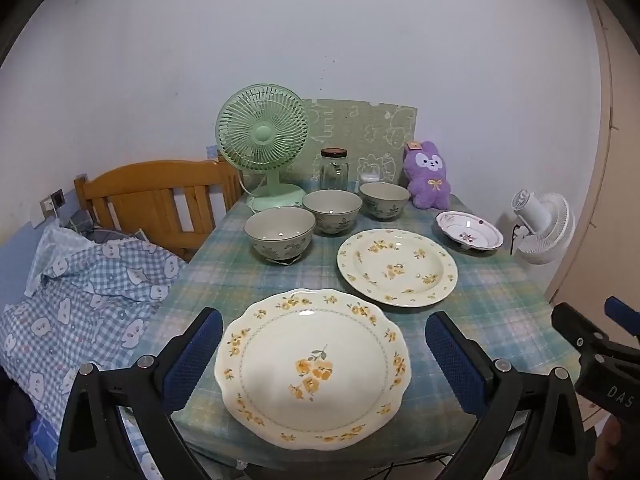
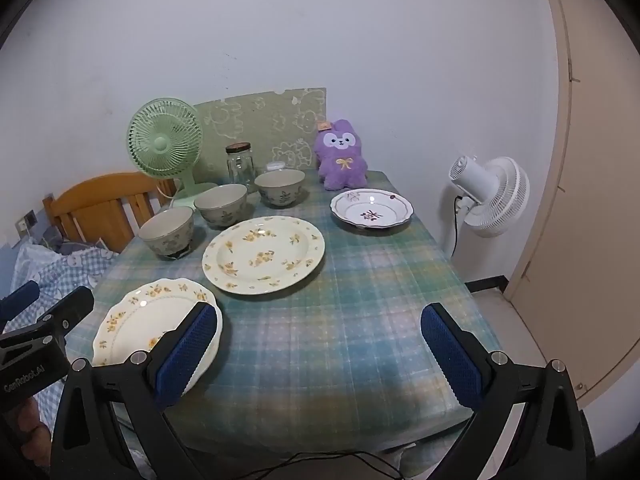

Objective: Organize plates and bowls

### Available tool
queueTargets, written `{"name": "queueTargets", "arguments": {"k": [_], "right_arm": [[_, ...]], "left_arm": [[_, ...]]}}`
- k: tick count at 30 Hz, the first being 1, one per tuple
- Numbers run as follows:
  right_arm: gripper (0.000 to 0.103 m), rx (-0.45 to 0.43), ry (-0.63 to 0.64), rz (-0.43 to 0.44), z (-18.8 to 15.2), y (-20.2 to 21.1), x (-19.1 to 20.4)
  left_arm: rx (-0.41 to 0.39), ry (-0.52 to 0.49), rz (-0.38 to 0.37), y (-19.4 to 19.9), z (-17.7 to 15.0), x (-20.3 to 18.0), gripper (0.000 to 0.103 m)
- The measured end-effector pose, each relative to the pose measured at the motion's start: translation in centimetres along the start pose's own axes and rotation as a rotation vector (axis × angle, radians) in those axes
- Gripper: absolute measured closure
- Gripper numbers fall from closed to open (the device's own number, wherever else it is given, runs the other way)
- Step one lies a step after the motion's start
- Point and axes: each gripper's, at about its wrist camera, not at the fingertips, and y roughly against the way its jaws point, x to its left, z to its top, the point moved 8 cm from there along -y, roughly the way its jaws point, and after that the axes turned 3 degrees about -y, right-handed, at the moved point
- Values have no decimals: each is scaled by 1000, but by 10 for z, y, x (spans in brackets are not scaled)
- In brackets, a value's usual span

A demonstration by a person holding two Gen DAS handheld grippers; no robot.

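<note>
three plates point(image 1: 313, 368), apparently three bowls point(image 1: 279, 233)

Bare tablecloth point(image 2: 340, 320) is lying open at the right front; plates point(image 2: 264, 254), bowls point(image 2: 220, 204) and a fan point(image 2: 166, 144) are crowding the left and back.

Dim indoor light, probably overhead; glare specks on glaze; fisheye-warped, vignetted edges.

Three bowls point(image 1: 331, 211) behind two plates point(image 1: 397, 267); fan point(image 1: 263, 142) behind bowls.
</note>
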Motion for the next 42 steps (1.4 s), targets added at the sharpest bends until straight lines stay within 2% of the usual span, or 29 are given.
{"name": "queueTargets", "arguments": {"k": [9, 13, 19, 42], "right_arm": [[0, -19, 5, 17, 4, 0, 5], [0, -24, 8, 28, 6, -2, 7], [0, -26, 13, 34, 7, -6, 10], [0, -12, -3, 33, 3, -7, 7]], "left_arm": [[-19, -19, 5, 0, 1, -2, 2], [-21, -26, 36, -2, 3, 0, 1], [-25, -32, 16, -4, 4, -2, 1], [-14, -17, 15, -6, 5, 0, 2]]}}
